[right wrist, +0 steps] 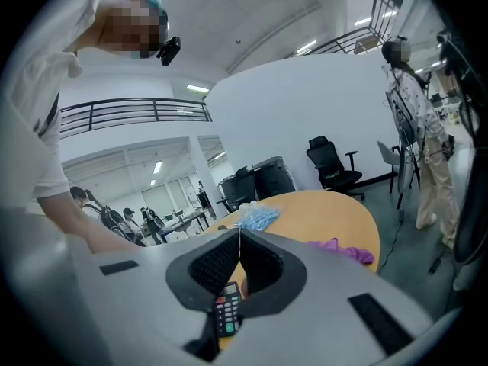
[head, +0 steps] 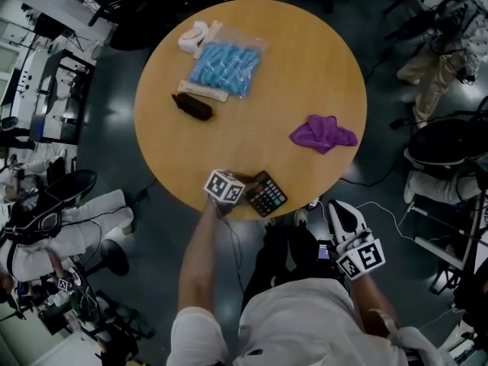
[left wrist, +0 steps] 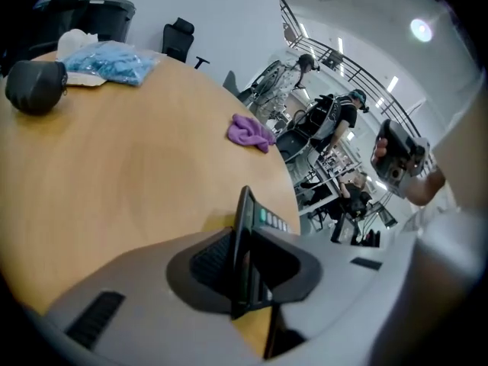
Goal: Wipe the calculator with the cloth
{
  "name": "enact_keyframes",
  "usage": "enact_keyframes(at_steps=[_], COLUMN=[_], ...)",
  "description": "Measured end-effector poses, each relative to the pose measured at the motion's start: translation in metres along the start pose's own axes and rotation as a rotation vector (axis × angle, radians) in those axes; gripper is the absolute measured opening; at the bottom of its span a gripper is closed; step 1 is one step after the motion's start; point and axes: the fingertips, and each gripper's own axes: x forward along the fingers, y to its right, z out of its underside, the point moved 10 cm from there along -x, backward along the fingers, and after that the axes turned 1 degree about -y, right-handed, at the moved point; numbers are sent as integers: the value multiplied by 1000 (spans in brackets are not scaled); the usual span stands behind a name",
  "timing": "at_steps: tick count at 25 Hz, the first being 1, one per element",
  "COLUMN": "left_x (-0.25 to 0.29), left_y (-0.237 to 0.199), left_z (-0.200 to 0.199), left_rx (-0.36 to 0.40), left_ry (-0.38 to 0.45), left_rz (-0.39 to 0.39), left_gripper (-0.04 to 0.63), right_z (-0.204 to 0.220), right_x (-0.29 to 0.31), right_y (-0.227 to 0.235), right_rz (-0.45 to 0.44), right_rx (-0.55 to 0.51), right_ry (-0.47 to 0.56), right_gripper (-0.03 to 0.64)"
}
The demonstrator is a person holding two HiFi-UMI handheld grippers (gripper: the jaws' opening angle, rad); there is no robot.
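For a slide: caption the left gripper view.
Left gripper grips the calculator at the table's edge; purple cloth lies farther away.

Ceiling lights [left wrist: 420, 29] high beyond the left gripper [left wrist: 245, 231] give bright, even light; the tabletop [head: 305, 67] shows faint shadows. Both gripper views bulge, corners black.

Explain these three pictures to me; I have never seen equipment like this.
No robot here: a person holds a two-jaw gripper in each hand. The head view comes from a camera on the person's head, looking down; the two gripper views come from cameras riding on each gripper. On the round table lie a purple cloth, a bag of blue items and a dark object. The left gripper is closed on the calculator at the table's near rim. The right gripper is shut and empty, off the table.
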Motion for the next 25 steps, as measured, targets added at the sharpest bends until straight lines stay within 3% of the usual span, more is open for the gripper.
enact_keyframes(at_steps=[4,7,11,15,18,22,23,24,25], left_x=[2,-7,-23,-40,-56,-77,-82,-85,-89], left_y=[7,18,41,62,79,100,105,109,113], left_z=[4,17,41,65,76,68,66,63,60], left_rx=[5,-60,-178,-346,-434,-489,-501,-512,-517], left_ry=[13,101,280,503,670,836,864,884,899], left_rz=[12,9,-22,-56,-88,-154,-163,-167,-171], left_gripper=[71,60,49,49,49,49,49,49,49], right_z=[-1,-5,-10,-1,20,43,48,52,54], right_x=[7,11,17,32,52,99,113,127,140], right_y=[3,3,6,18,48,109,124,139,152], right_rz=[-10,-15,-21,-5,47,135,157,182,209], right_rx=[-1,-4,-15,-54,-111,-145,-143,-144,-152], right_ry=[3,11,24,3,-72,-235,-281,-324,-361], right_gripper=[18,18,18,18,18,22,44,187,254])
